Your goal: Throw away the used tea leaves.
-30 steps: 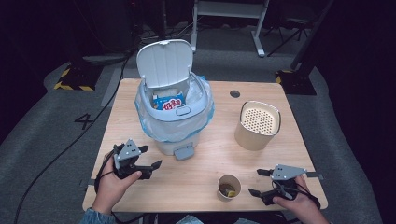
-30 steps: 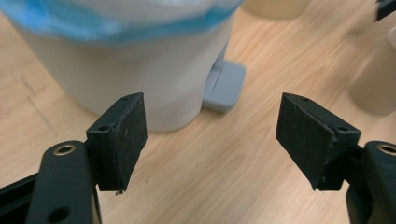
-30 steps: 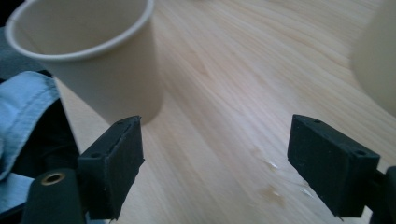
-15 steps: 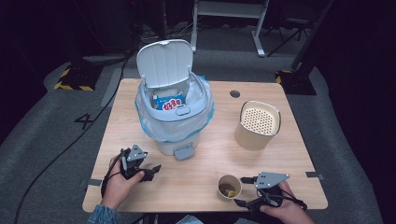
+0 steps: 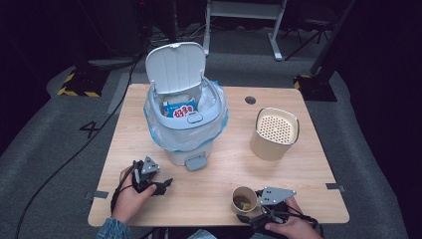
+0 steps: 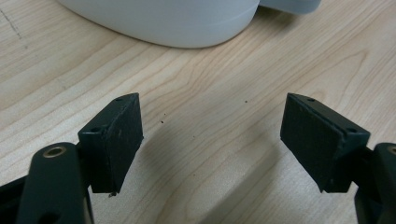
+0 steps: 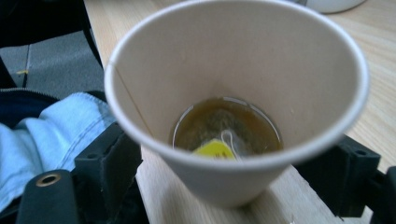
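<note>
A paper cup (image 5: pixel 244 200) stands near the table's front edge, with brown liquid and a yellow-tagged tea bag (image 7: pixel 219 148) in its bottom. My right gripper (image 5: pixel 250 215) is open, its jaws on either side of the cup (image 7: pixel 233 70) low down and close to its wall. My left gripper (image 5: pixel 164 185) rests open at the front left, just before the white pedal bin (image 5: pixel 184 129). In the left gripper view the gripper (image 6: pixel 212 140) has only bare wood between its pads, and the bin's base (image 6: pixel 163 18) lies ahead.
The bin's lid (image 5: pixel 175 67) stands up; a blue-and-white packet (image 5: pixel 180 109) lies inside its plastic liner. A beige canister with a perforated top (image 5: pixel 274 134) stands at the right. The wooden table (image 5: pixel 224 164) has a cable hole (image 5: pixel 250 100) at the back.
My right gripper has slid left along the front edge until its jaws stand around the paper cup. My left gripper has drawn back slightly toward the front edge.
</note>
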The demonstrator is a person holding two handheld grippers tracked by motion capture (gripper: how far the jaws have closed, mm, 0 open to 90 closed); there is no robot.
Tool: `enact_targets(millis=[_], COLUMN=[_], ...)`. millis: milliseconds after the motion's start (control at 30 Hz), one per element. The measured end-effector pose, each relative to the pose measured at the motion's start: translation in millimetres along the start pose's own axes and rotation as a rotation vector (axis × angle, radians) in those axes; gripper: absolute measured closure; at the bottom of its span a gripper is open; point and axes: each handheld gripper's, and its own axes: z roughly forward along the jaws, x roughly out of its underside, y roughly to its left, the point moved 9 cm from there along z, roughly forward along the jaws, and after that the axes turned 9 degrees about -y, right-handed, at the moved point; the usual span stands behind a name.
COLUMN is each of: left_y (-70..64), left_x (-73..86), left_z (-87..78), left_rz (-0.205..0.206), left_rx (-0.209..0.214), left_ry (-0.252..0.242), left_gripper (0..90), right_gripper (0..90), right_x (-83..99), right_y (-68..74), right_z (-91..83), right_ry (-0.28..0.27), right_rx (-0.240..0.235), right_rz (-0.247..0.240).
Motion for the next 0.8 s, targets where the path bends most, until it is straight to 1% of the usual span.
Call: enact_targets(millis=[67, 133, 200, 233, 267, 433, 500, 600, 700, 800], left_y=[1.4, 0.1, 0.4, 1.2, 0.5, 0.5, 0.4, 0.5, 0.5, 0.5], left_x=[3.0, 3.2, 3.3, 3.4, 3.7, 3.7, 3.7, 3.6, 3.7, 3.7], left_z=[1.0, 1.9, 2.5, 2.6, 3.2, 3.4, 3.3, 3.4, 3.4, 3.4], left_rz=[0.02, 0.0, -0.003, 0.004, -0.003, -0.004, -0.004, -0.005, -0.004, -0.004], left_rx=[-0.011, -0.004, -0.002, -0.002, 0.004, 0.003, 0.003, 0.003, 0.005, 0.006], left_ry=[0.015, 0.005, -0.002, -0.003, -0.01, -0.012, -0.01, -0.012, -0.011, -0.011], left_gripper=[21.5, 21.1, 20.8, 20.8, 20.5, 20.1, 20.0, 20.0, 19.9, 19.7], right_gripper=[17.7, 18.0, 18.8, 18.3, 18.6, 23.2, 25.4, 26.8, 27.9, 28.3], right_x=[-2.5, -4.6, -6.5, -7.3, -7.8, -11.0, -11.6, -11.6, -12.7, -16.1], right_y=[0.5, 0.5, 1.5, 1.8, 1.7, -0.4, -1.1, -1.8, -2.9, -3.7], right_z=[2.5, 4.7, 6.1, 6.9, 7.4, 8.3, 7.9, 7.0, 6.2, 2.9], right_ry=[-0.017, -0.033, -0.048, -0.055, -0.059, -0.093, -0.105, -0.108, -0.107, -0.118], right_rx=[0.007, 0.018, 0.02, 0.02, 0.021, 0.04, 0.041, 0.032, 0.024, 0.013], right_rz=[0.001, -0.004, -0.007, -0.009, -0.012, -0.028, -0.026, -0.015, -0.018, -0.019])
